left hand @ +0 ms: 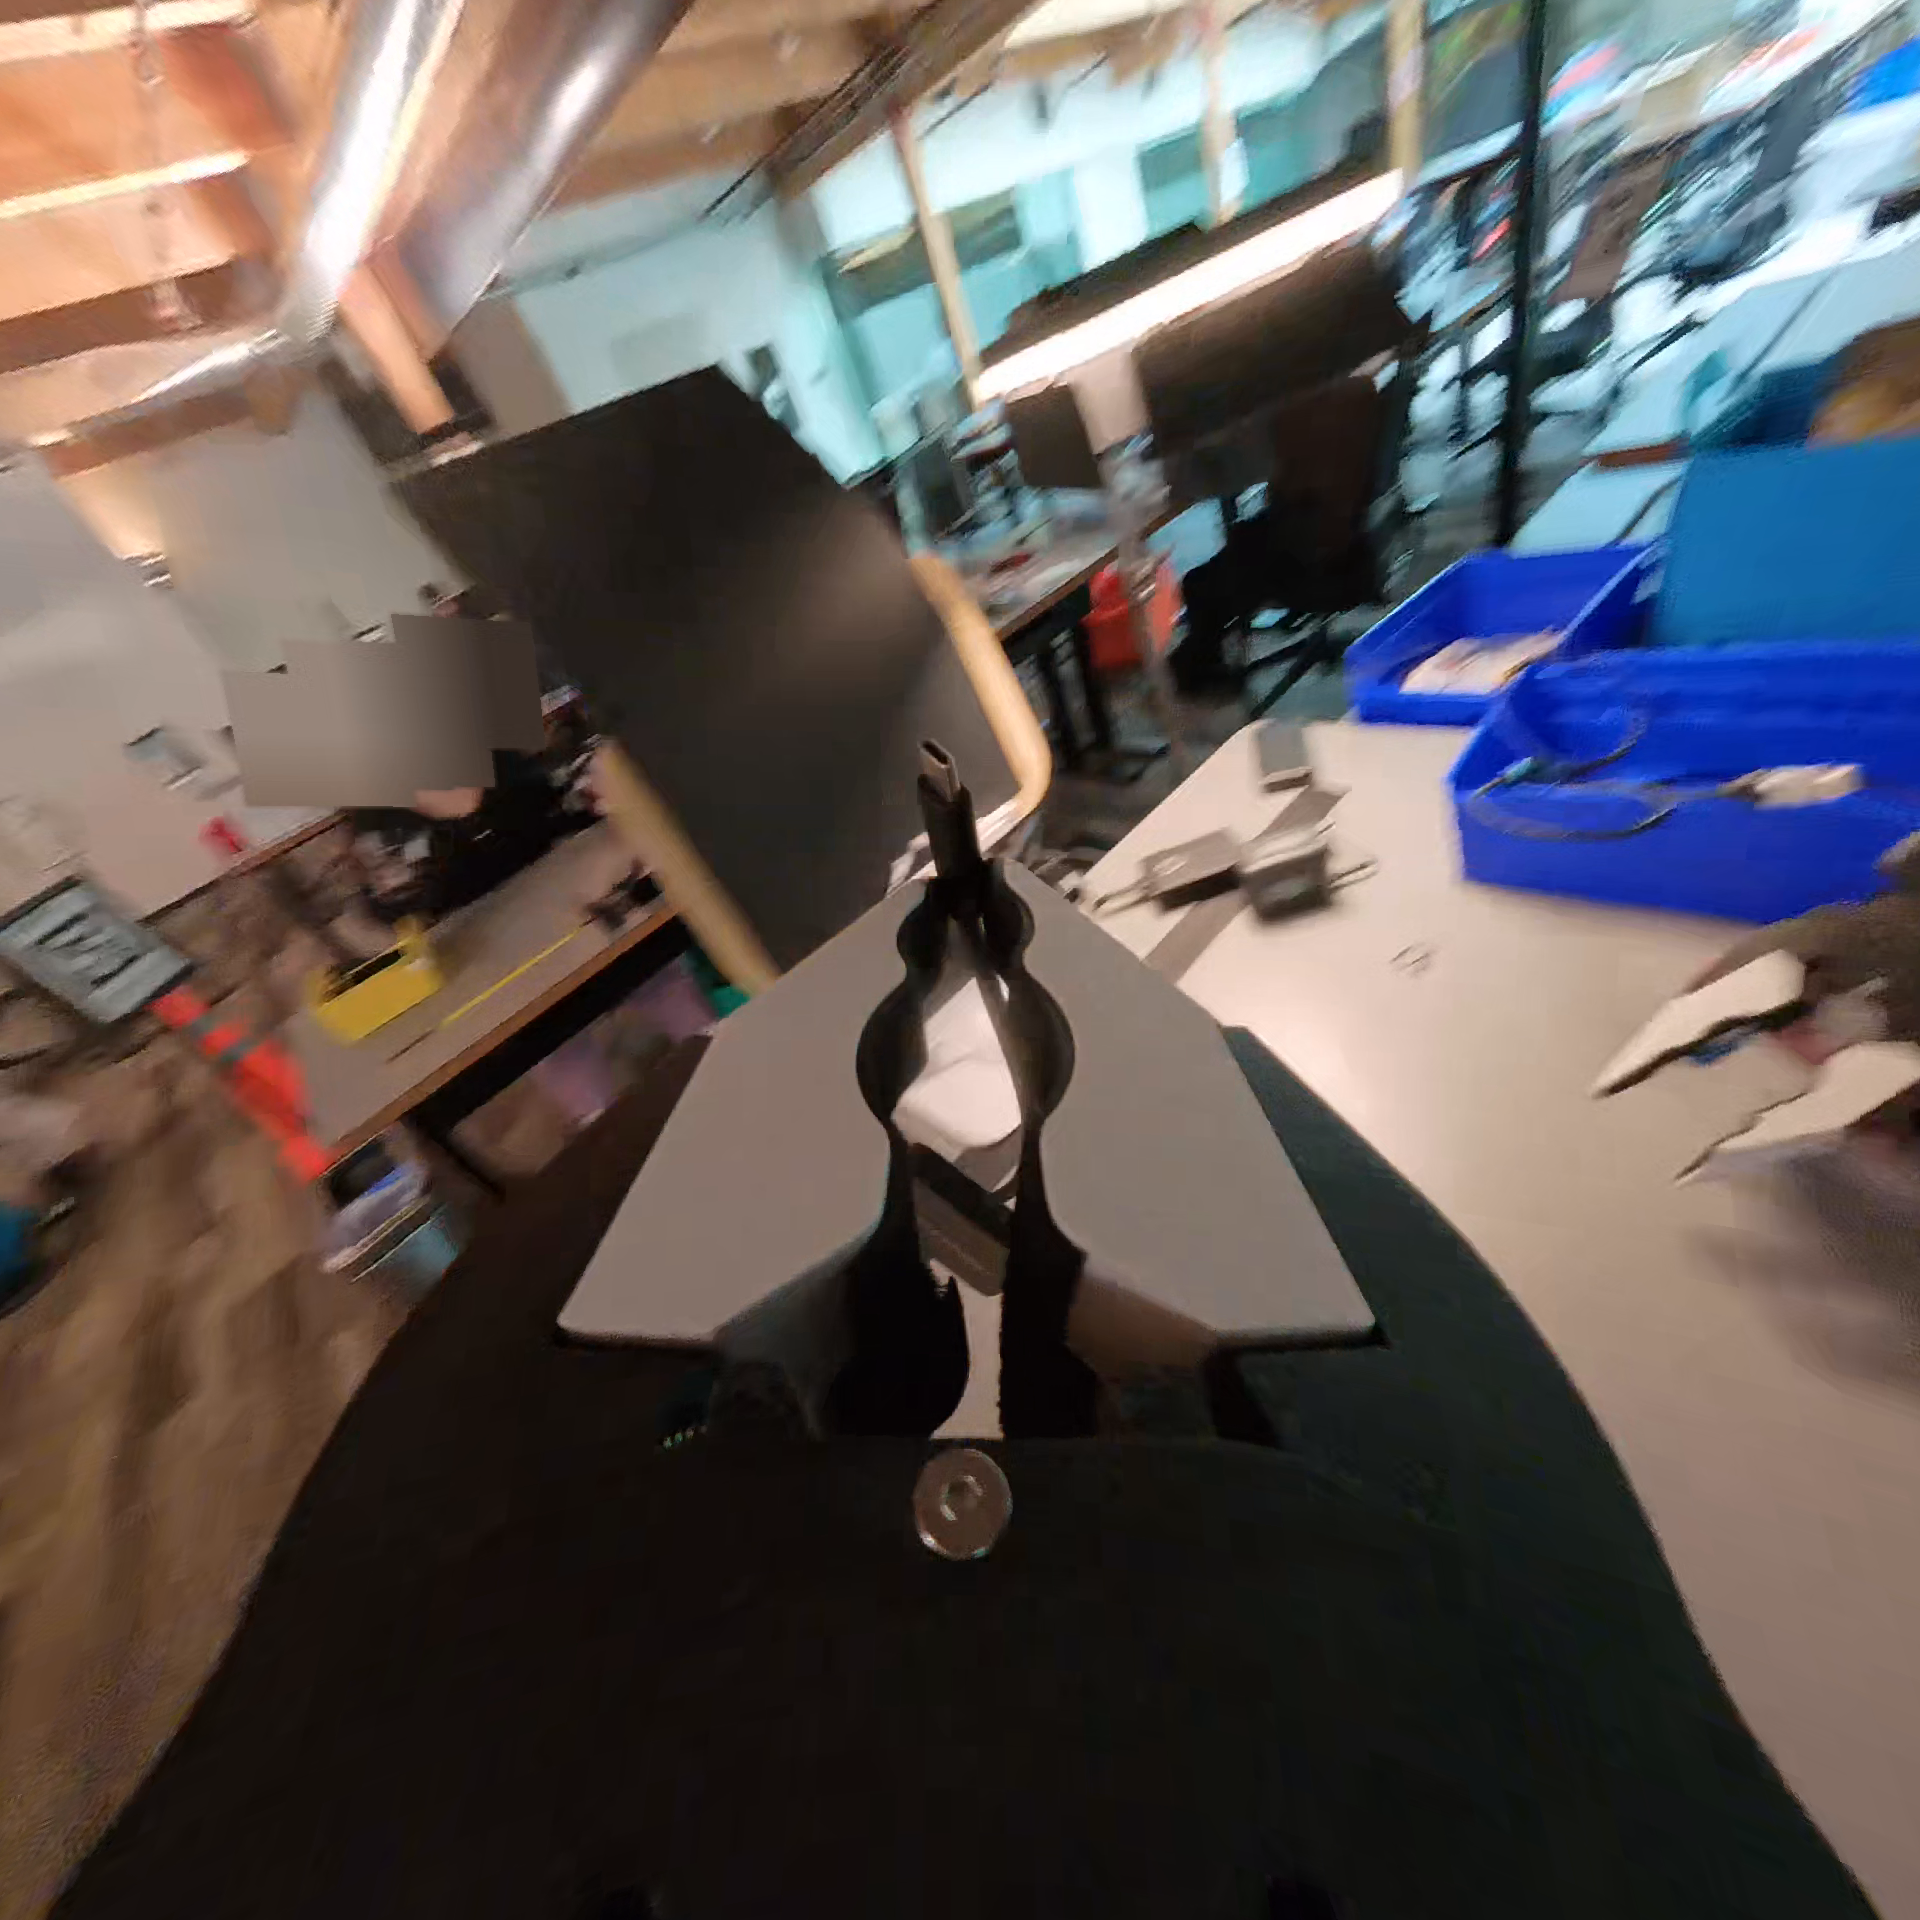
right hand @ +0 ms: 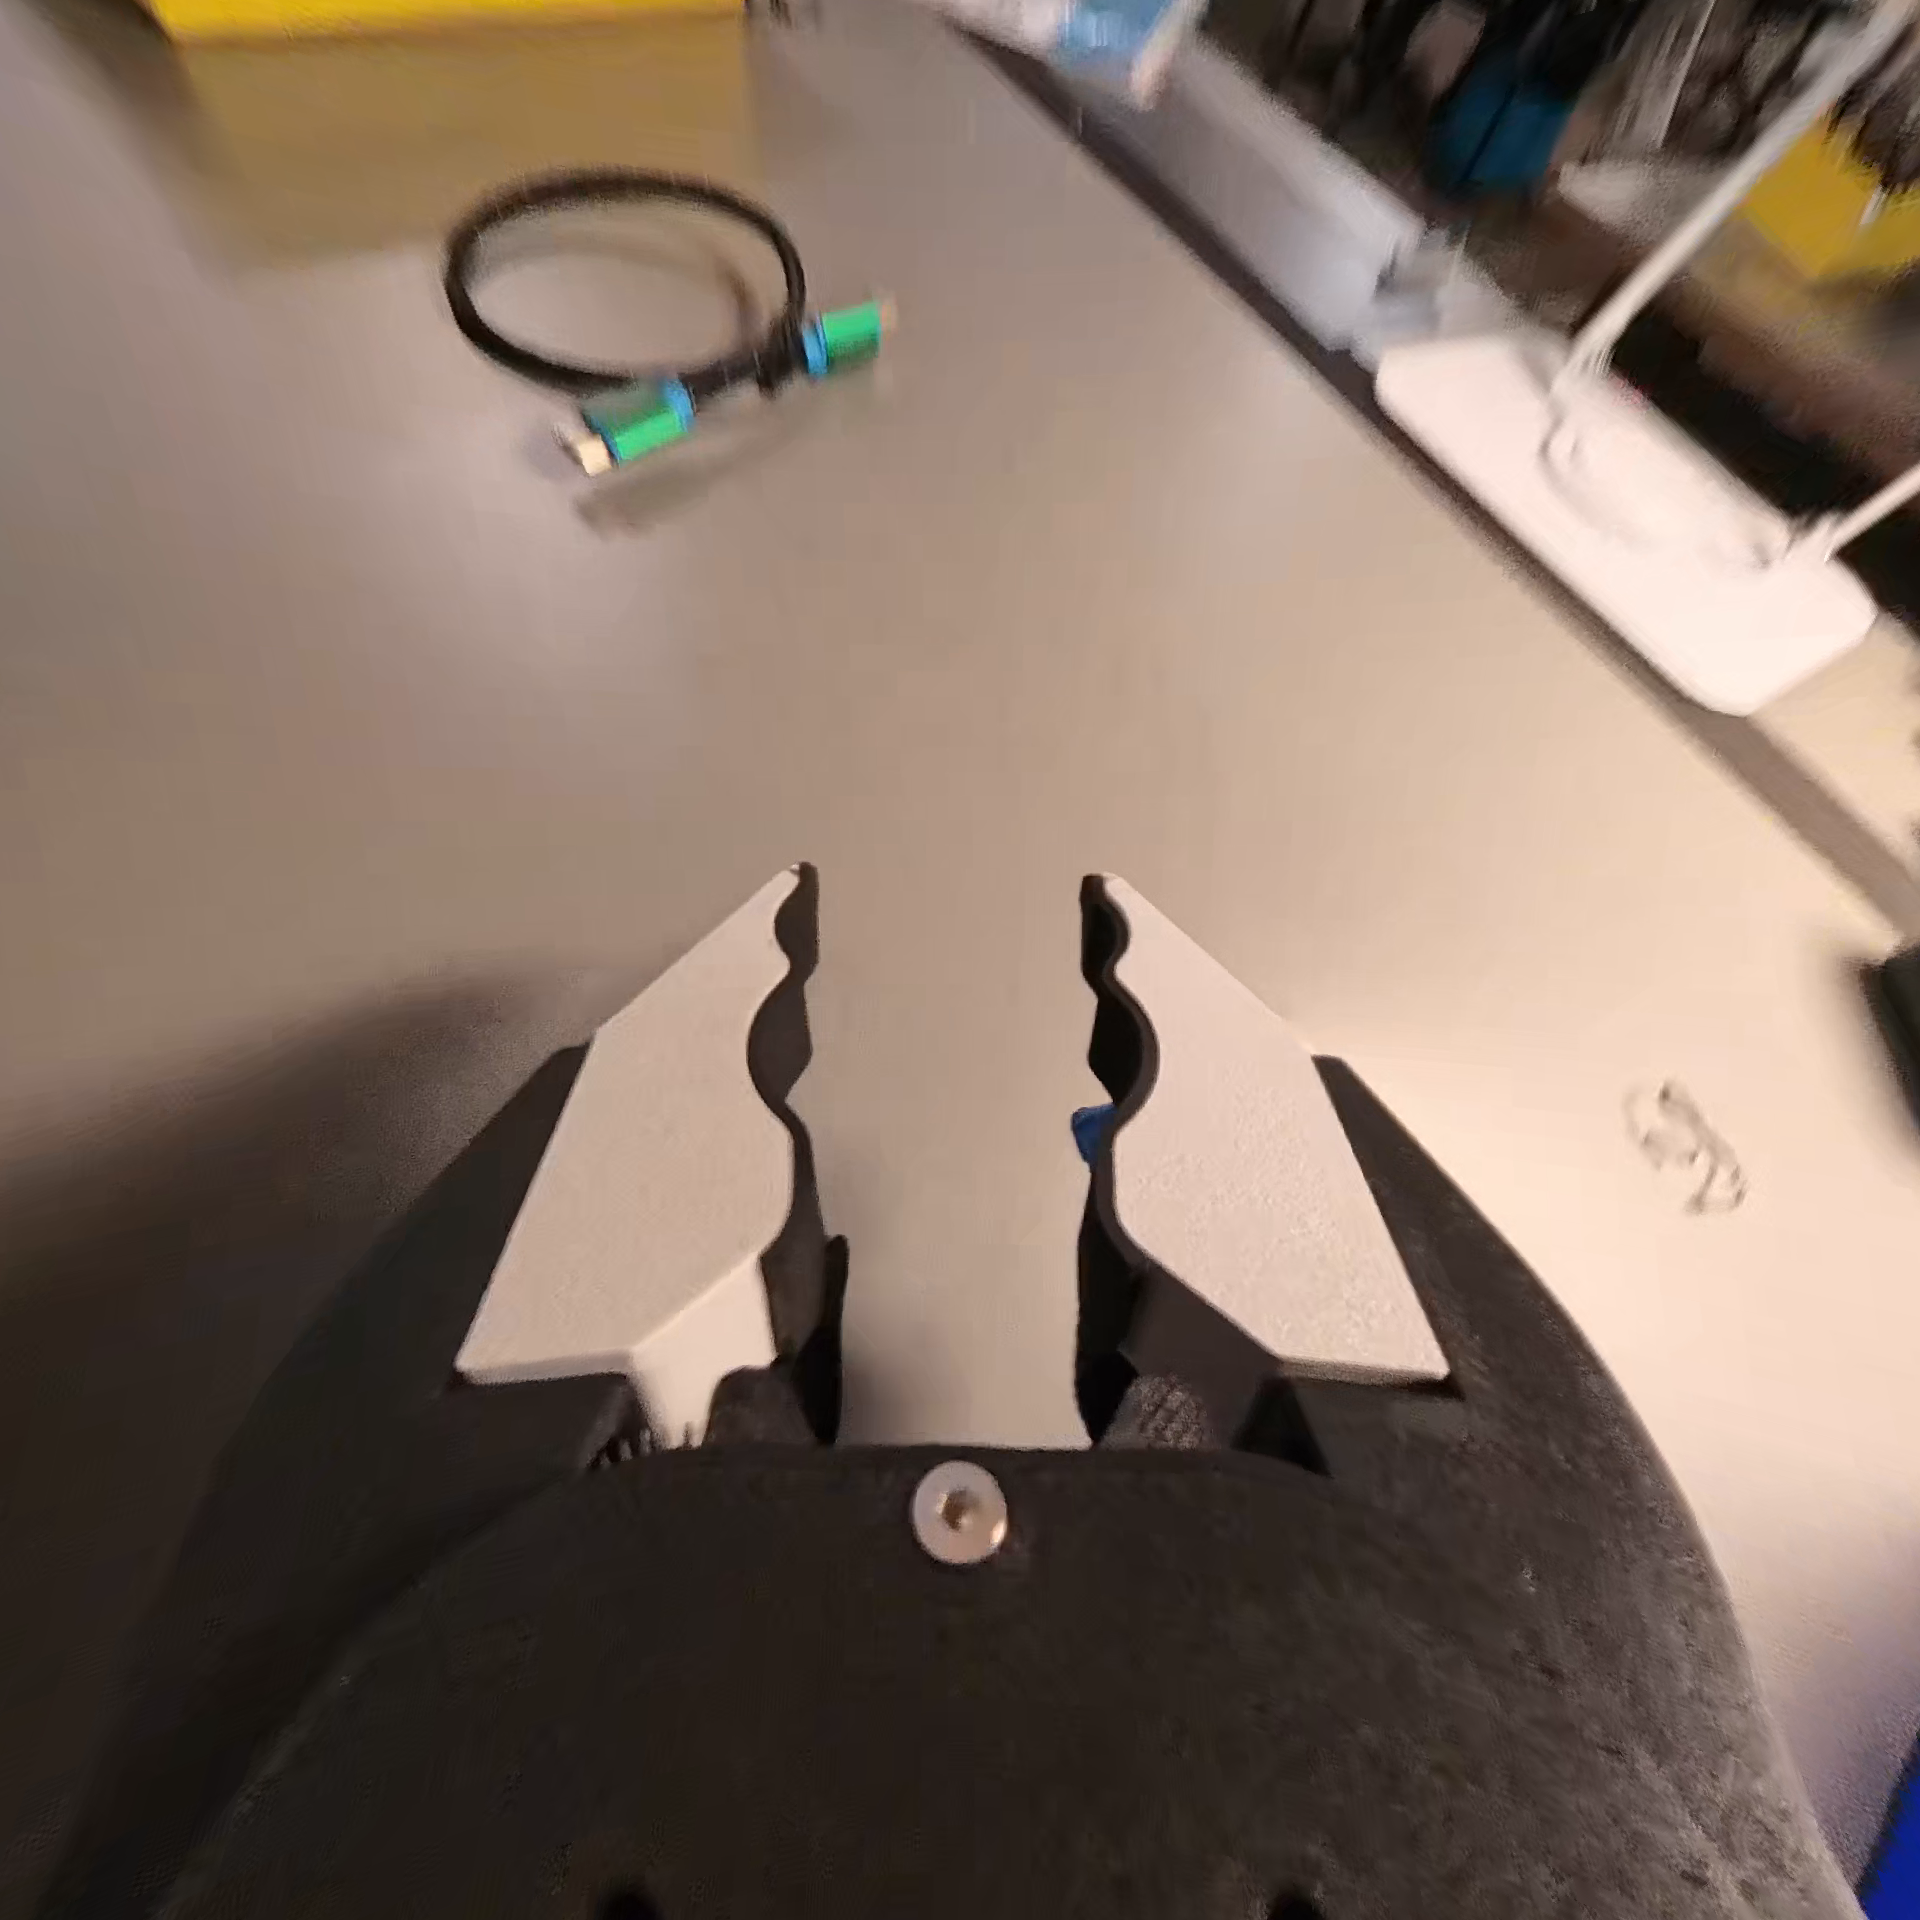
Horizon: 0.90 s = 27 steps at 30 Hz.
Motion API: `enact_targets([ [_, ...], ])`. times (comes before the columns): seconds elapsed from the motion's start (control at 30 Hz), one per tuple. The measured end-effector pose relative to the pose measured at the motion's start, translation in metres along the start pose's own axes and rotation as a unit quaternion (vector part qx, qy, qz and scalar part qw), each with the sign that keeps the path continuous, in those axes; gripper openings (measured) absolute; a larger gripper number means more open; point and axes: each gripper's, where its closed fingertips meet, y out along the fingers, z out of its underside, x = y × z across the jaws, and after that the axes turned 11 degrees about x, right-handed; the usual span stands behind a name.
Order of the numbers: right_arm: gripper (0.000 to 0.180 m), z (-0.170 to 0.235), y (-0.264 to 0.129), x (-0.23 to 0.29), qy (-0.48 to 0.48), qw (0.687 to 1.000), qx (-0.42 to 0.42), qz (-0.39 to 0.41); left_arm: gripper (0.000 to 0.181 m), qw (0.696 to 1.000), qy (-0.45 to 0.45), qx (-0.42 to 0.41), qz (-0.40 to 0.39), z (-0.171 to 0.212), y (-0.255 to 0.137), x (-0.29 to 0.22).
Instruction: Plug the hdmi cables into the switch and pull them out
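the left gripper (left hand: 964, 883) is clenched on a black cable plug (left hand: 943, 805), whose metal tip sticks up past the fingertips at the centre of the left wrist view, lifted off the grey table (left hand: 1455, 1039). the cable runs back down between the fingers. at the right edge of that view the right gripper (left hand: 1704, 1081) shows, blurred. small dark boxes (left hand: 1236, 868) lie on the table right of centre; whether one is the switch cannot be told. blue bins (left hand: 1662, 790) stand in the upper right.

the right gripper (right hand: 948, 883) is released, nothing between its fingers, above bare table (right hand: 935, 623). a coiled black hdmi cable (right hand: 623, 301) with green plugs lies in the upper left of the right wrist view, well apart from the fingertips. a white power strip (right hand: 1621, 540) lies along the table edge, upper right.
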Motion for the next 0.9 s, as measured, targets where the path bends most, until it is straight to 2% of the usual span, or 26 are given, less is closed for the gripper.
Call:
enact_targets([
  [0.17,0.086,-0.059,-0.01,-0.012,-0.056,0.995,-0.082,0.018,0.007,0.987,-0.058,-0.047,0.139,-0.016,0.074,-0.107],
  [0.3,0.123,-0.064,-0.013,-0.021,-0.014,0.995,-0.094,-0.043,0.006,0.962,-0.108,-0.045,0.246,-0.002,0.136,-0.185],
  [0.37,0.117,-0.051,-0.01,-0.027,0.017,0.994,-0.082,-0.076,0.007,0.946,-0.137,-0.036,0.293,0.01,0.159,-0.212],
  [0.4,0.105,-0.039,-0.007,-0.025,0.029,0.992,-0.066,-0.107,0.007,0.937,-0.151,-0.033,0.313,0.018,0.168,-0.222],
  [0.43,0.082,-0.028,-0.003,-0.025,0.043,0.99,-0.049,-0.127,0.006,0.93,-0.17,-0.028,0.326,0.027,0.177,-0.226],
  [0.47,0.074,-0.016,0.003,-0.027,0.061,0.988,-0.033,-0.135,0.006,0.925,-0.19,-0.017,0.33,0.039,0.187,-0.225],
  [0.6,0.074,0.012,0.026,-0.04,0.175,0.971,0.008,-0.164,0.011,0.911,-0.26,0.029,0.32,0.094,0.22,-0.21],
  [0.67,0.073,0.016,0.031,-0.046,0.239,0.954,0.007,-0.18,0.044,0.91,-0.283,0.052,0.299,0.12,0.23,-0.201],
  [0.77,0.072,0.015,0.032,-0.058,0.324,0.926,-0.011,-0.195,0.068,0.913,-0.296,0.074,0.269,0.154,0.233,-0.191],
  [0.9,0.072,0.005,0.032,-0.065,0.364,0.908,-0.05,-0.2,0.071,0.917,-0.279,0.09,0.269,0.184,0.224,-0.205],
])
